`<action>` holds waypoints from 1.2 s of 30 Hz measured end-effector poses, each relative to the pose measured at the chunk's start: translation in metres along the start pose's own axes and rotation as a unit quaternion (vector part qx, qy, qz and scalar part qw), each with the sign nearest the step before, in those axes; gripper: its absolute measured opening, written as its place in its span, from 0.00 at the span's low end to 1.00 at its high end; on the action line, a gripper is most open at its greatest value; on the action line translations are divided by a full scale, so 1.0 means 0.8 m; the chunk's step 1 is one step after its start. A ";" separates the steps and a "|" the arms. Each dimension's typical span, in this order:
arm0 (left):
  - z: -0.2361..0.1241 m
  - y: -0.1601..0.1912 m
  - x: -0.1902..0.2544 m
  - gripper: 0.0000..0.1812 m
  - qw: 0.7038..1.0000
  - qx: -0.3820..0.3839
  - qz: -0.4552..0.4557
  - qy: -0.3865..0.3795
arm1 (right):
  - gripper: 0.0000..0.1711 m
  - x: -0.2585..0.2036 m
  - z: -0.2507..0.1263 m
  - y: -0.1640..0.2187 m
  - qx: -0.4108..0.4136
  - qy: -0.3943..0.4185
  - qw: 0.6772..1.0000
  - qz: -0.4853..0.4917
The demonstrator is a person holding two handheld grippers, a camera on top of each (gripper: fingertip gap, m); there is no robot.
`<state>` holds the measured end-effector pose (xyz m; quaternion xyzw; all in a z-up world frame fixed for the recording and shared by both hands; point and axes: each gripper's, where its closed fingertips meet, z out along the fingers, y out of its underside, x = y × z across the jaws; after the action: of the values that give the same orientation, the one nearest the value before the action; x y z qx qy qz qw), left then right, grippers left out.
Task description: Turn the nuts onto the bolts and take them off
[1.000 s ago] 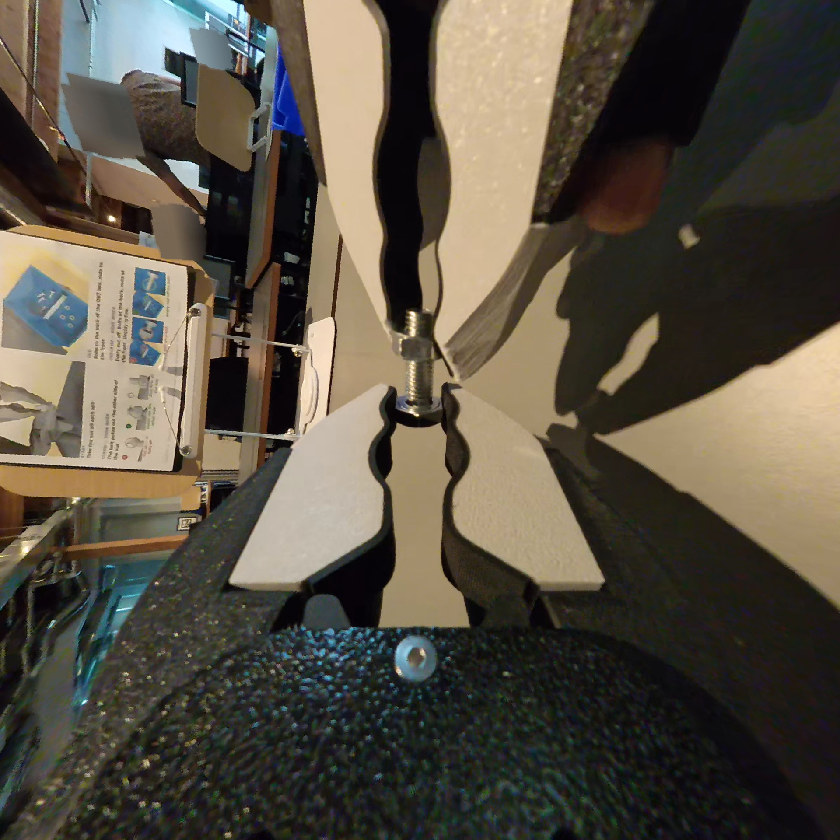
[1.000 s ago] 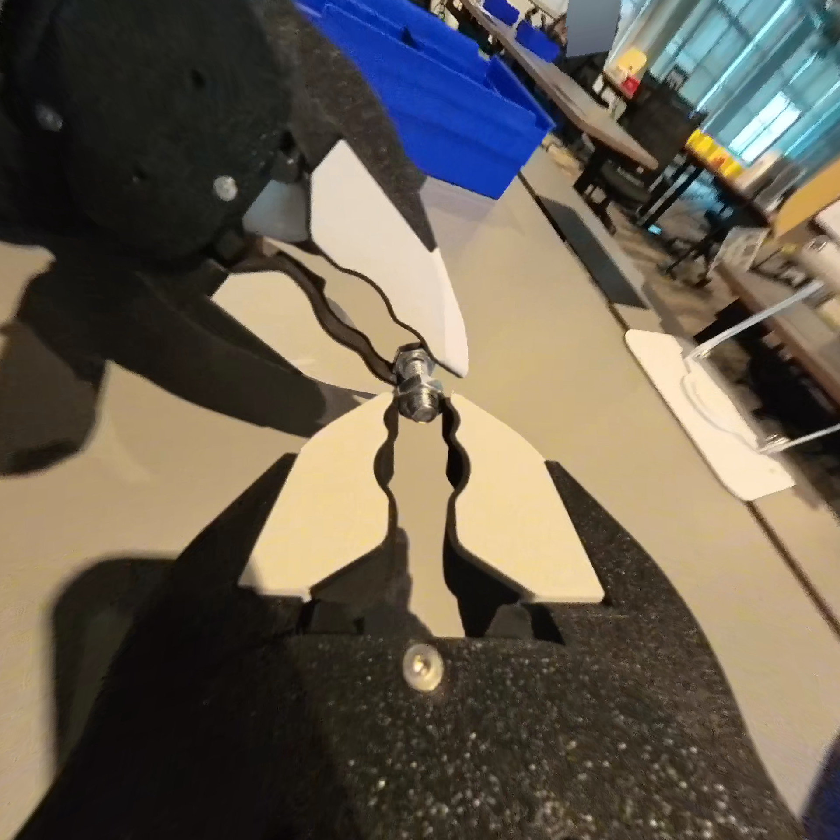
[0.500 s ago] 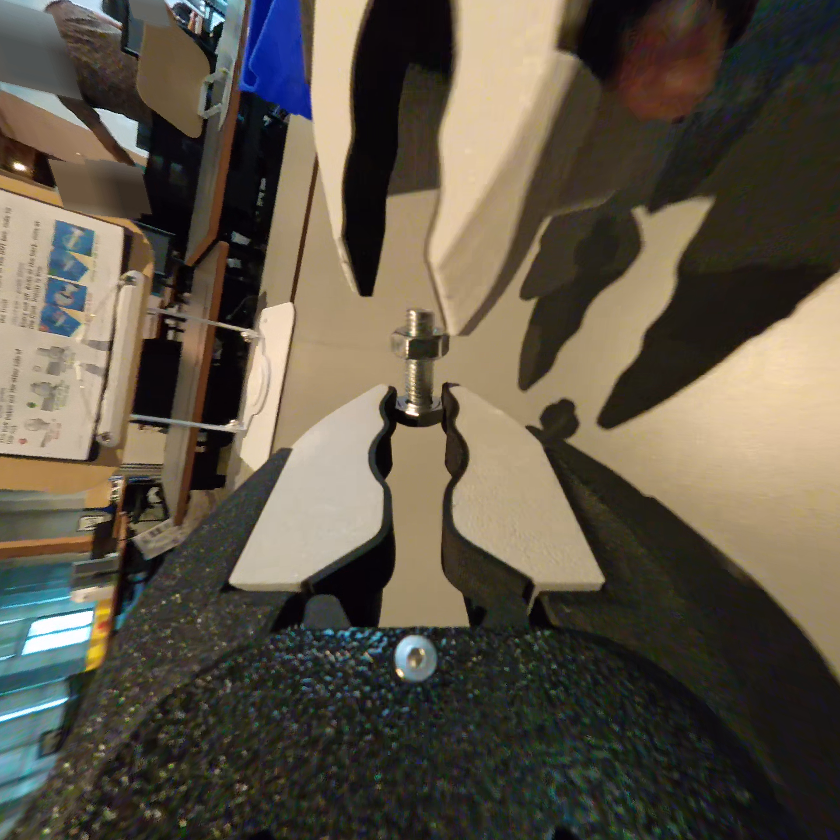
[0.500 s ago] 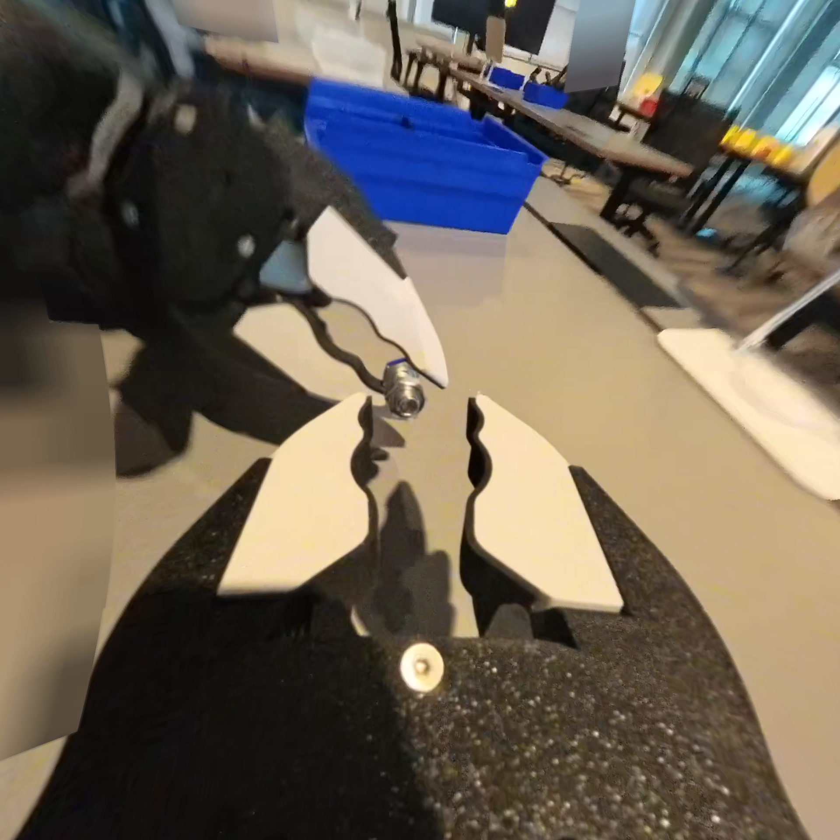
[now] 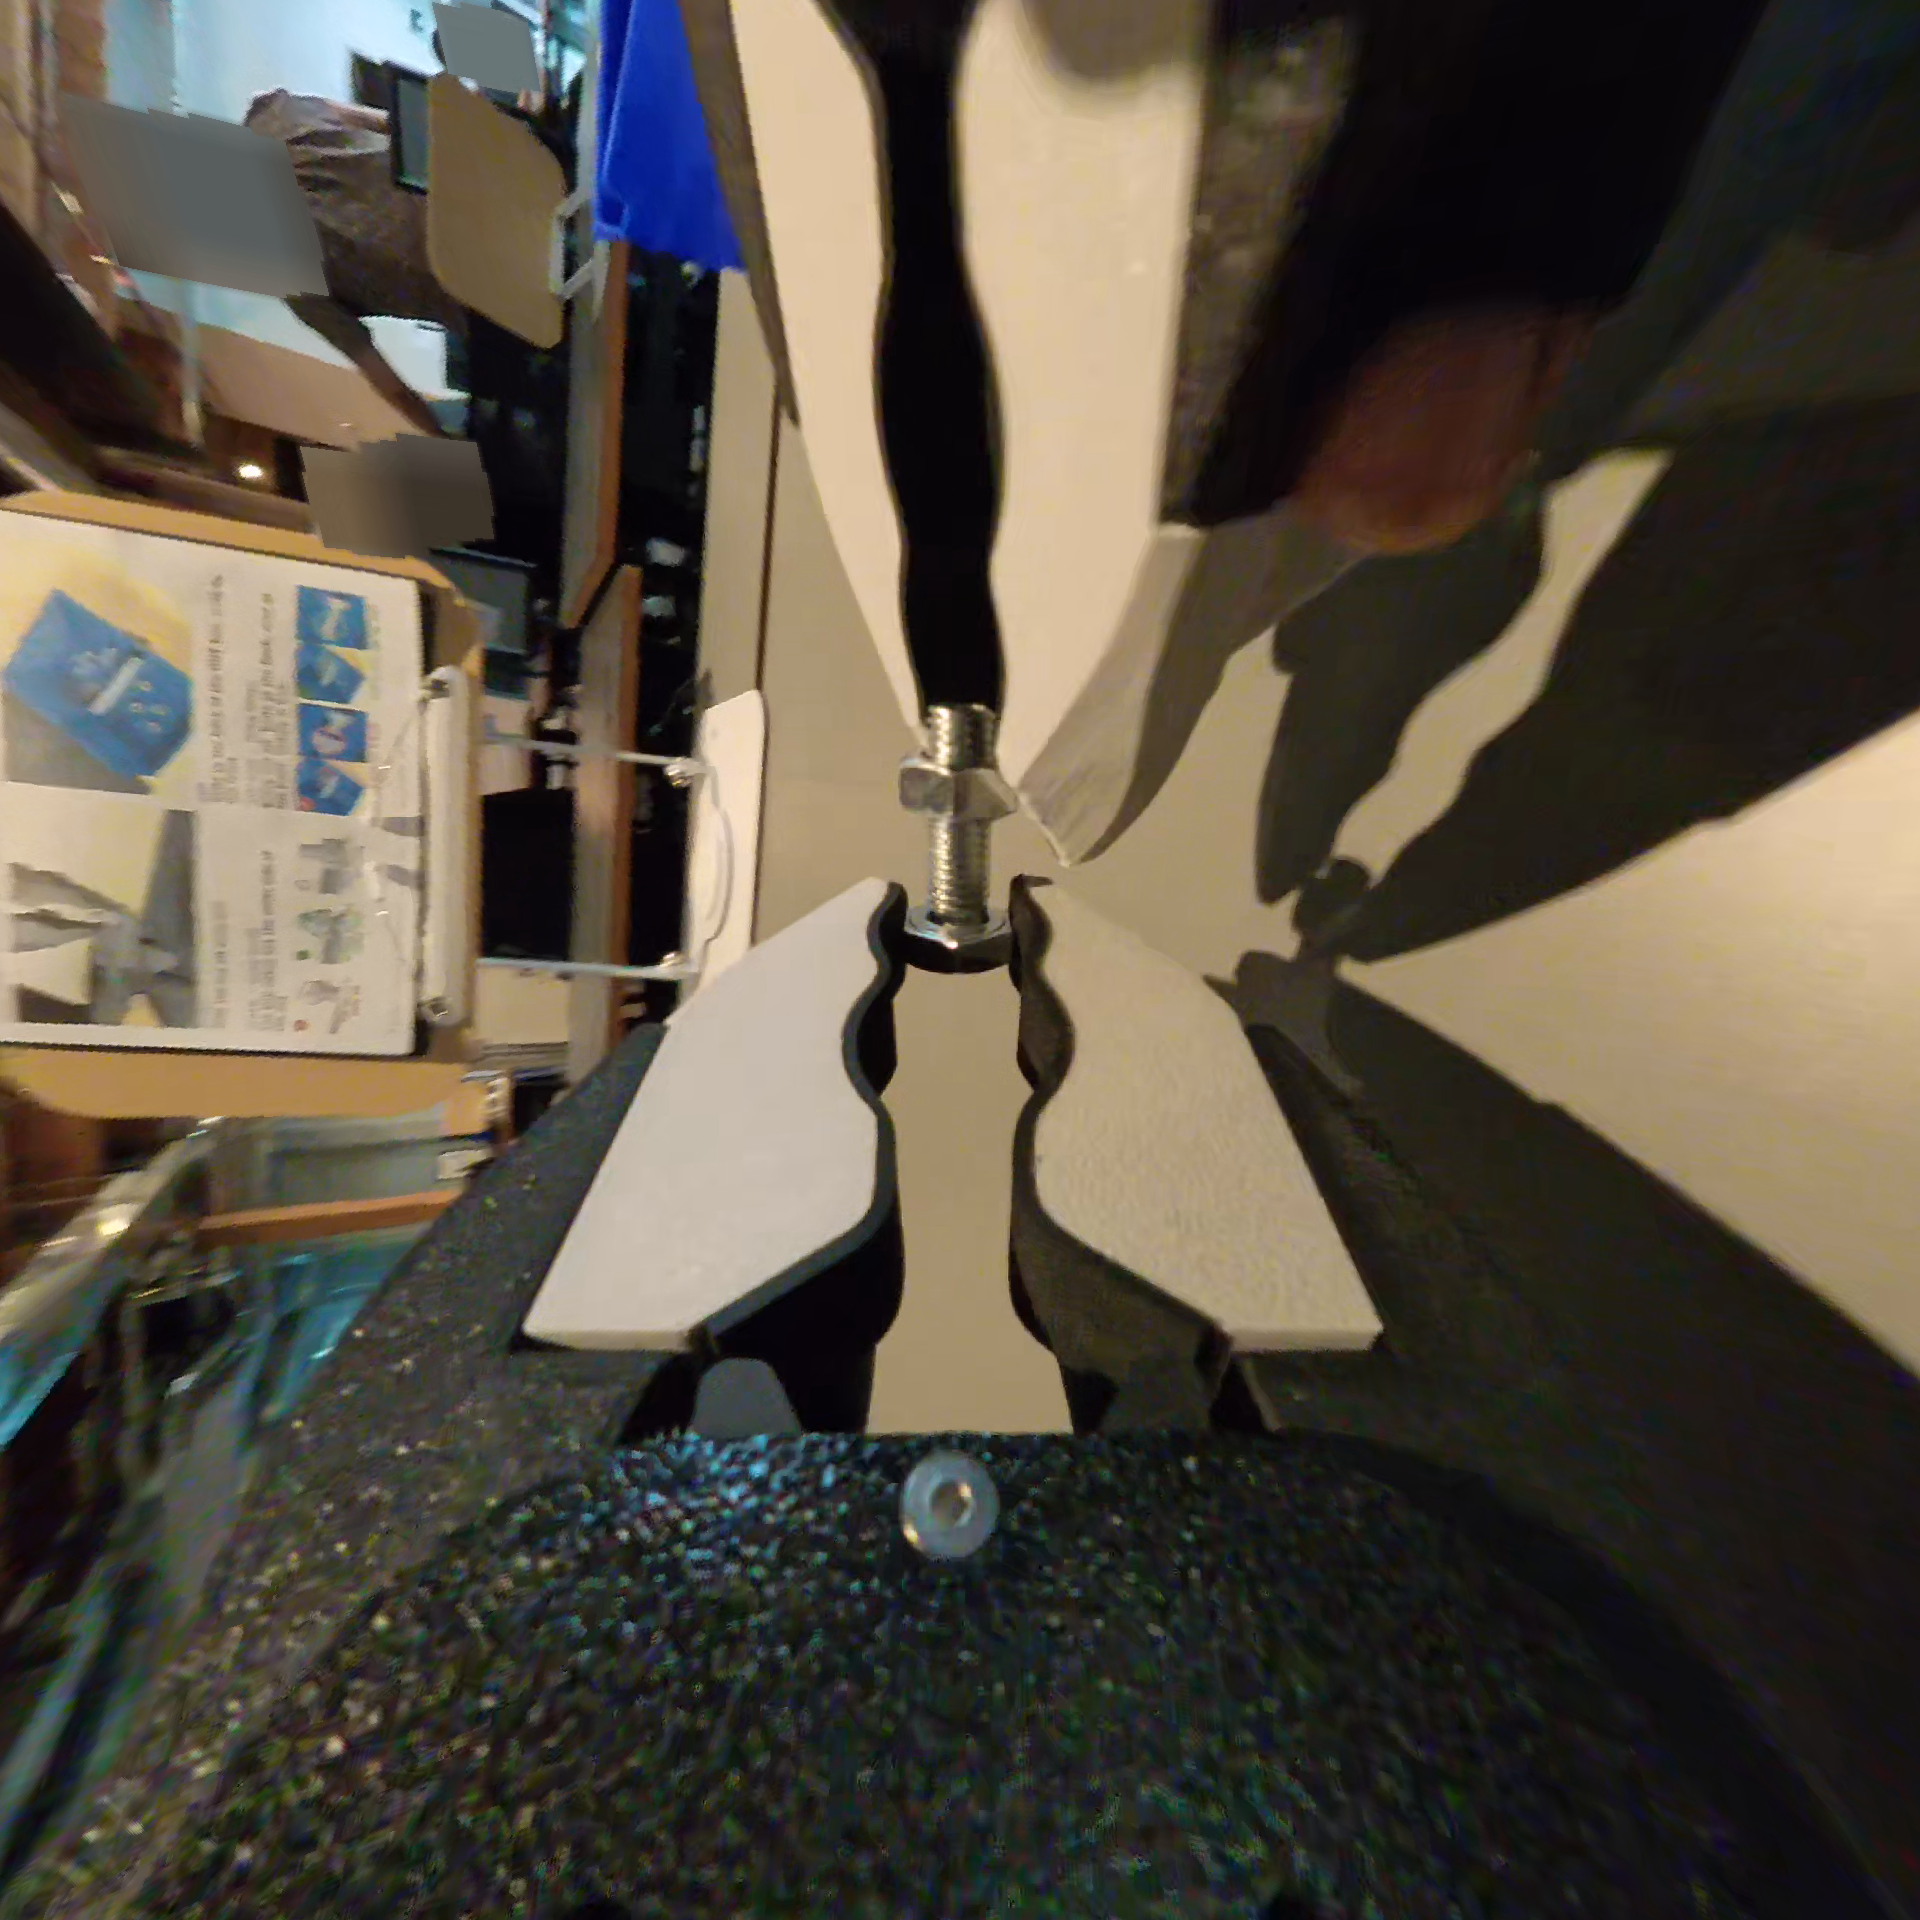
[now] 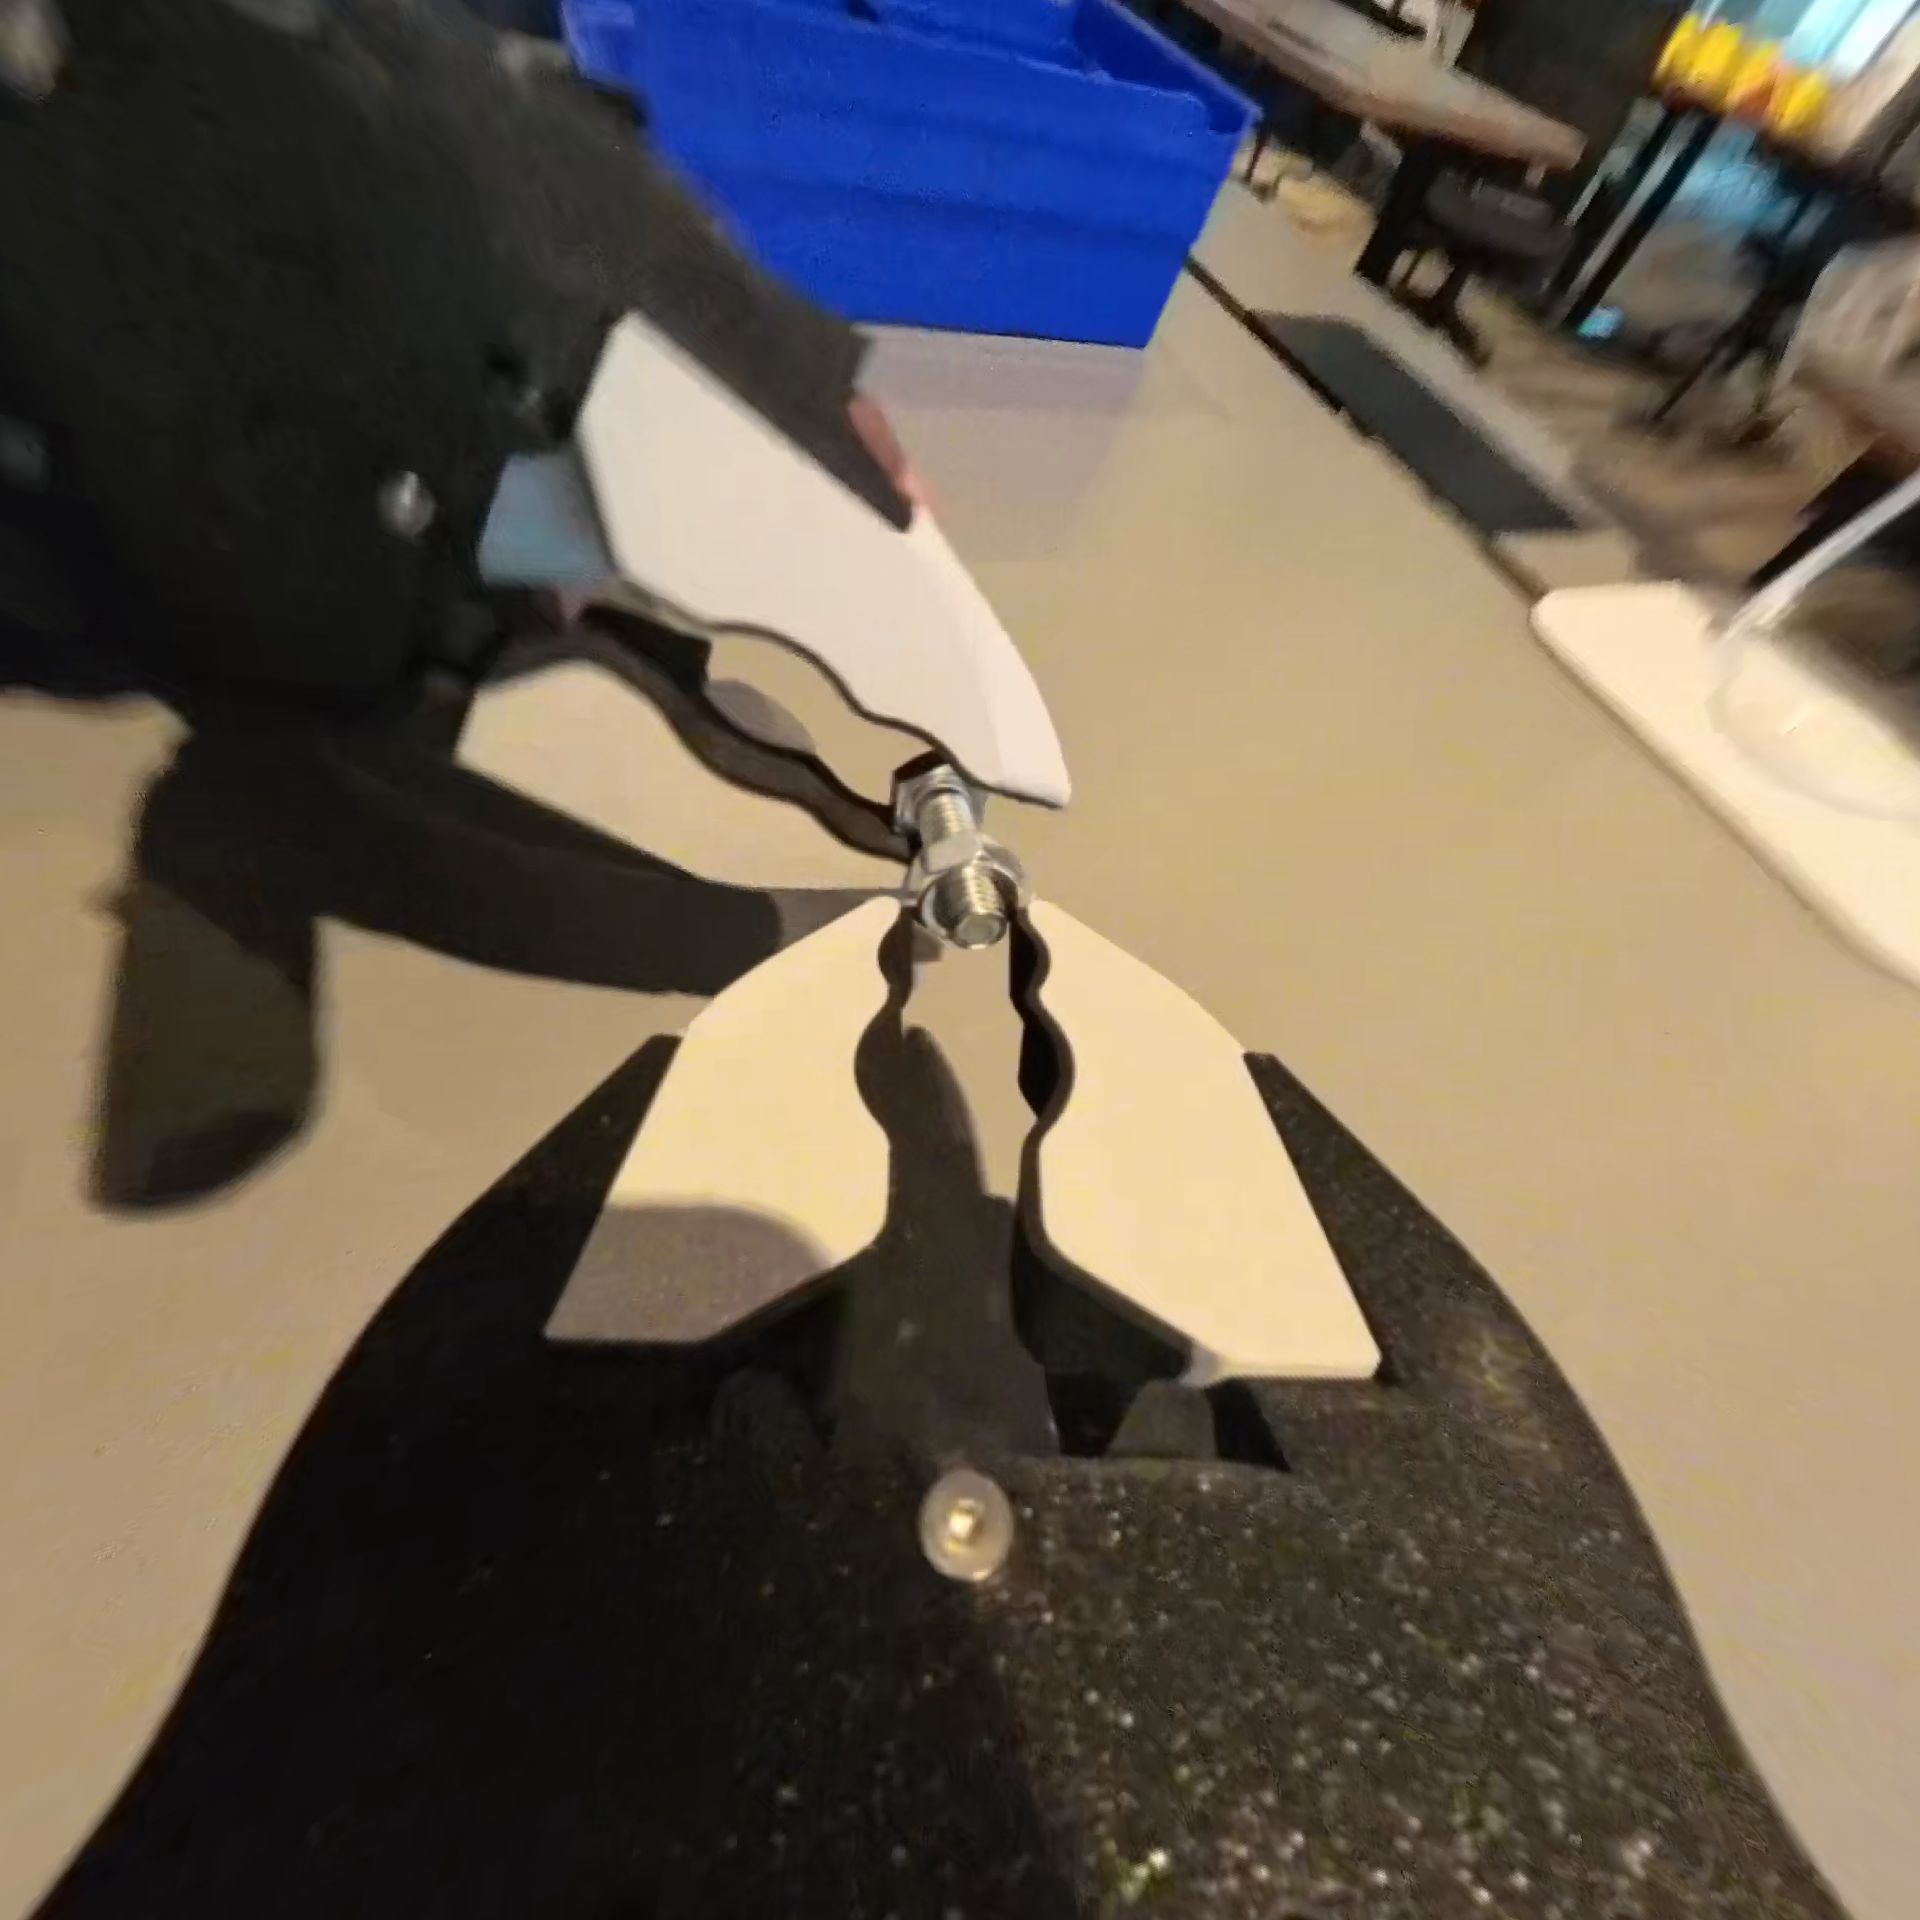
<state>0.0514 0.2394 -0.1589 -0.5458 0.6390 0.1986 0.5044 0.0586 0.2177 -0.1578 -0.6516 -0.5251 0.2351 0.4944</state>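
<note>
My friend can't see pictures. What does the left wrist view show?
The left gripper pinches the head of a silver bolt that points away from the camera. The right gripper reaches in from the top, closed on the nut partway up the threads, above a tan table.

warm indoor light falls from above and throws hard dark shadows across the beige table (image 6: 1299,727), beside the right hand-held gripper (image 6: 961,920). the right wrist view is smeared by motion blur, worst at the edges and around the blue bin (image 6: 935,156). the left wrist view is sharper at the centre, dim and bent by wide-angle distortion toward its edges.
</note>
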 end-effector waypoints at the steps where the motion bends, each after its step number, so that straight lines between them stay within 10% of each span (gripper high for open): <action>1: -0.001 0.002 -0.003 0.10 1.000 -0.013 0.017 -0.016 | 0.10 -0.002 0.001 -0.001 0.008 -0.020 0.998 0.062; 7: 0.000 0.004 -0.006 0.10 1.000 -0.012 -0.008 -0.013 | 0.14 -0.001 -0.006 -0.015 0.074 -0.127 0.958 0.246; 17: 0.001 0.000 0.001 0.10 1.000 0.002 -0.014 0.011 | 0.25 0.002 -0.009 -0.007 0.012 0.026 0.992 -0.120; 23: 0.000 -0.007 0.006 0.10 1.000 0.014 -0.002 0.015 | 0.12 0.001 -0.003 -0.005 -0.002 0.055 0.985 -0.164; 29: 0.000 -0.003 0.001 0.10 1.000 0.002 0.012 -0.003 | 0.11 -0.004 0.000 -0.007 0.010 -0.023 0.998 0.056; 33: 0.000 -0.003 0.000 0.10 1.000 0.006 0.003 -0.001 | 0.11 -0.010 -0.004 -0.017 0.076 -0.171 0.935 0.300; 36: 0.000 -0.002 0.001 0.10 1.000 0.004 -0.002 0.004 | 0.15 -0.005 -0.011 -0.022 0.095 -0.174 0.942 0.270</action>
<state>0.0531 0.2385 -0.1592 -0.5458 0.6406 0.1930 0.5045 0.0567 0.2101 -0.1394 -0.6679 -0.3828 0.5179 0.3731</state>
